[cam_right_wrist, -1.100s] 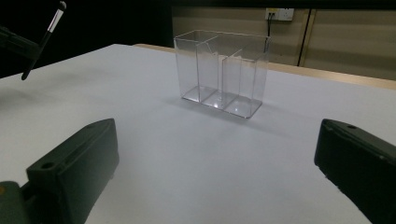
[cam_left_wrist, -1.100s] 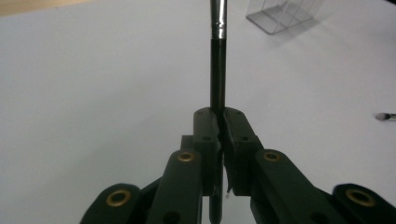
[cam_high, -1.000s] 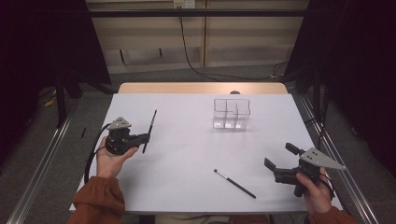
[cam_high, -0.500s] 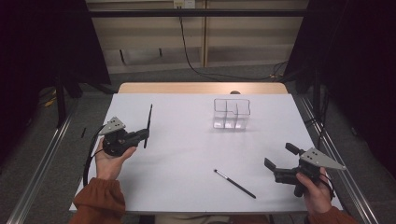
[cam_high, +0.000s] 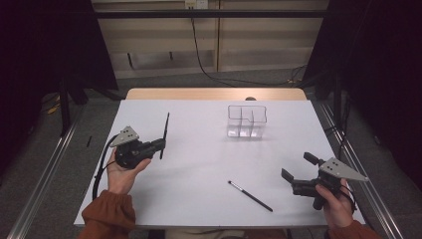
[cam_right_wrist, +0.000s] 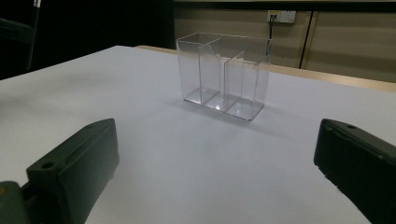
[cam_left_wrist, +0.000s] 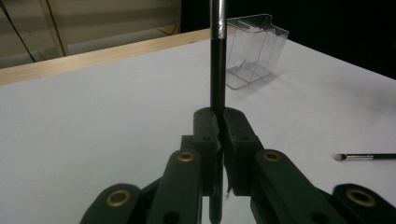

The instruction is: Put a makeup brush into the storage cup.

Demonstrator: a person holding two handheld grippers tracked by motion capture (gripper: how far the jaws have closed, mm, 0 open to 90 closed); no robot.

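My left gripper [cam_high: 160, 145] is shut on a thin black brush [cam_high: 164, 130] and holds it above the left side of the white table [cam_high: 199, 149]. In the left gripper view the brush's handle [cam_left_wrist: 217, 56] rises straight up from between the pressed pads [cam_left_wrist: 205, 126]. A clear plastic organizer [cam_high: 246, 120] with several compartments stands at the back right, also seen in the left gripper view [cam_left_wrist: 254, 51] and the right gripper view [cam_right_wrist: 223, 74]. My right gripper [cam_high: 297, 166] is open near the front right, with nothing in its wide-apart jaws [cam_right_wrist: 215, 172].
A second black brush [cam_high: 250, 195] lies flat on the table between the two hands, its pale tip showing in the left gripper view [cam_left_wrist: 366, 157]. A wooden strip [cam_high: 214, 93] edges the table's far side. Dark curtains and metal rails flank the table.
The left hand has shifted slightly sideways with the brush still in its grip. The right hand has kept still.
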